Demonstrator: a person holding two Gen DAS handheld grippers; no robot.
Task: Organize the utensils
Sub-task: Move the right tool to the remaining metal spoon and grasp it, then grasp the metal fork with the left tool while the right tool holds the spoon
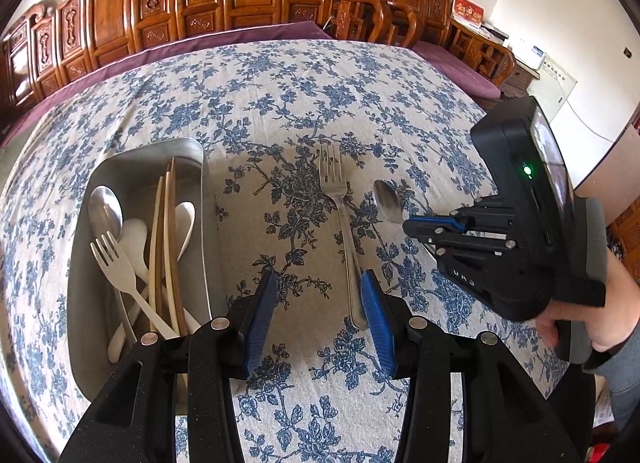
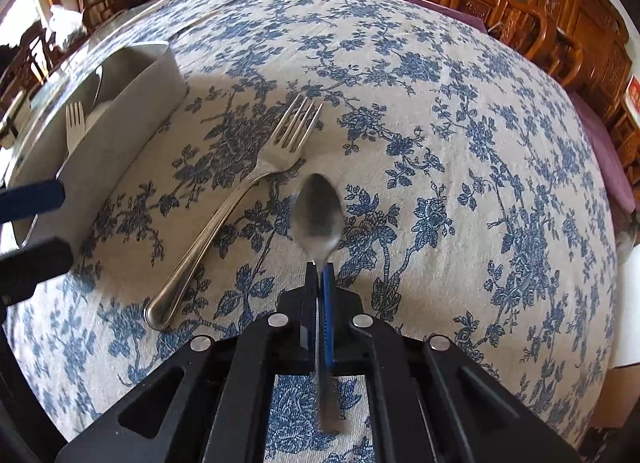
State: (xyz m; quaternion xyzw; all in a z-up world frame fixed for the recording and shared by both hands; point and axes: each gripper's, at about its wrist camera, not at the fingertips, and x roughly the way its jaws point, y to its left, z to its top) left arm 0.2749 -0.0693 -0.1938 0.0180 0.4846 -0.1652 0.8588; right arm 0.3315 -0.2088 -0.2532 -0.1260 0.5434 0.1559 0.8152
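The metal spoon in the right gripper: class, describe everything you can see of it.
The metal spoon looks like shiny steel, with an oval bowl and a slim handle. The right gripper is shut on its neck, the handle running back between the fingers. It points forward above the floral tablecloth, right of the metal fork.
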